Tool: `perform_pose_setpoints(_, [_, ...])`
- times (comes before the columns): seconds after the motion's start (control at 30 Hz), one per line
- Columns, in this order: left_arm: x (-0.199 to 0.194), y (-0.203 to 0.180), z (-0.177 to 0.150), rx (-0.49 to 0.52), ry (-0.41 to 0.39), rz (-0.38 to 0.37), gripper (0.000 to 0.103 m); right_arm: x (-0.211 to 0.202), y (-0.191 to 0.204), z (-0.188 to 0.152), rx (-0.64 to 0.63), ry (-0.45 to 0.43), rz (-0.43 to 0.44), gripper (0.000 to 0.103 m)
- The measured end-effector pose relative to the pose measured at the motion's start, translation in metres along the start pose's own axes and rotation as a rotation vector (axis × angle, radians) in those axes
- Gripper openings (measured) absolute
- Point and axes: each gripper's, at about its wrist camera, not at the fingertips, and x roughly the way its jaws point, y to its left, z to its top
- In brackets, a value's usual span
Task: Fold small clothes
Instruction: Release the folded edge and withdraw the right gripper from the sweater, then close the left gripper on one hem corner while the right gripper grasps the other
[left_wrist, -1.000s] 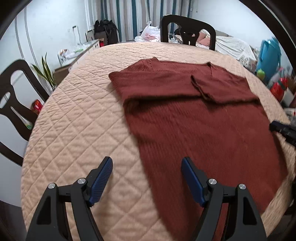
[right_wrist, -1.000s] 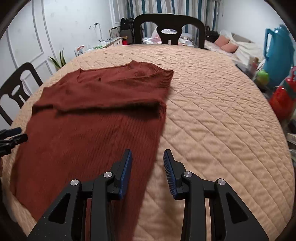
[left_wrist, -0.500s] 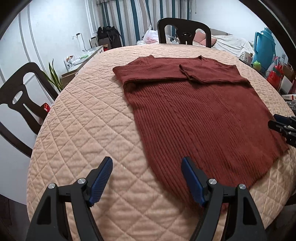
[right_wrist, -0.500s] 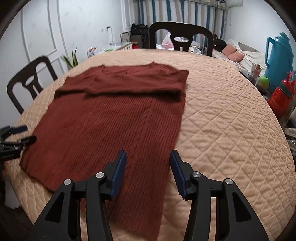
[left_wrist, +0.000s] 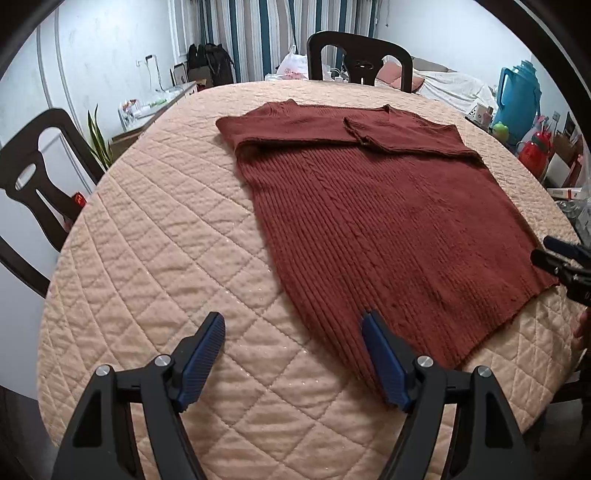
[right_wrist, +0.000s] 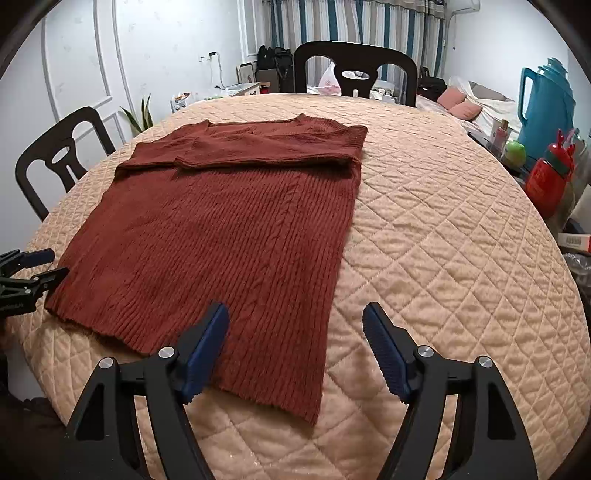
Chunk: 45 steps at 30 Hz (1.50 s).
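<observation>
Sweater (left_wrist: 384, 221) (rust-brown rib knit) lies flat on round table w/ peach quilted cover (left_wrist: 155, 258), hem toward cameras, neck at far side; both sleeves folded in across chest, one overlapping the other near the collar. L gripper (left_wrist: 293, 354): jaws wide, empty, hovering above the near-left hem corner; one blue pad over bare quilt, other over the knit edge. R gripper (right_wrist: 295, 347): jaws also wide, empty, above near-right hem corner, left pad over fabric, right pad over quilt. Each gripper shows in the other's view at frame edge, beside the hem, L one at (right_wrist: 26, 273), R one at (left_wrist: 565, 266); can't tell from those if they touch cloth. Containers: teal thermos jug (right_wrist: 546, 107) w/ lid on, stands off the table to the right, contents not visible; red bottle (right_wrist: 550, 173) w/ cap beside it, contents unclear; small green round item (right_wrist: 515, 151) between them. White plastic bag (left_wrist: 293, 66) behind far chair (right_wrist: 354, 70), bulging, contents can't be made out. Second dark chair (left_wrist: 33, 173) at table's left side, potted plant (left_wrist: 98, 136) behind it by the wall. Striped curtains (right_wrist: 354, 26) at back.
</observation>
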Motion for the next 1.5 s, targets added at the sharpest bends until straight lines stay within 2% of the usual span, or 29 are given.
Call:
perform_pose_setpoints(0.3, [-0.006,0.006,-0.007,-0.049,0.014,-0.100,0.079,0.000,-0.001,-0.011,0.039,0.005,0.060,0.075])
perform_pose_setpoints(0.43, [-0.012,0.008,-0.009,-0.095,0.038,-0.201,0.079,-0.002,-0.002,-0.013,0.051,-0.004,0.087,0.075])
perform_pose_setpoints(0.57, [-0.012,0.007,-0.008,-0.135,0.050,-0.217,0.079,-0.003,-0.004,-0.014,0.060,-0.016,0.099,0.075])
perform_pose_setpoints(0.77, [-0.010,0.002,-0.006,-0.139,0.063,-0.193,0.079,-0.008,-0.008,-0.018,0.067,-0.032,0.082,0.055])
perform_pose_setpoints(0.8, [-0.010,0.001,-0.006,-0.138,0.065,-0.193,0.078,-0.009,-0.010,-0.019,0.074,-0.034,0.093,0.052])
perform_pose_setpoints(0.9, [-0.009,-0.002,-0.003,-0.146,0.078,-0.241,0.063,-0.011,-0.011,-0.022,0.084,-0.039,0.113,0.048])
perform_pose_setpoints(1.07, [-0.008,-0.002,-0.002,-0.164,0.085,-0.252,0.052,-0.014,-0.010,-0.026,0.087,-0.039,0.156,0.040])
perform_pose_setpoints(1.13, [-0.008,0.002,-0.002,-0.198,0.087,-0.285,0.047,-0.014,-0.010,-0.027,0.083,-0.037,0.156,0.039])
perform_pose_setpoints(1.23, [-0.004,0.007,-0.003,-0.250,0.100,-0.317,0.046,-0.014,-0.013,-0.027,0.098,-0.038,0.171,0.039])
perform_pose_setpoints(1.3, [-0.005,0.007,-0.002,-0.254,0.106,-0.301,0.043,-0.014,-0.015,-0.028,0.105,-0.038,0.180,0.038])
perform_pose_setpoints(1.5, [-0.004,0.000,-0.002,-0.233,0.106,-0.272,0.043,-0.016,-0.017,-0.033,0.119,-0.039,0.204,0.038])
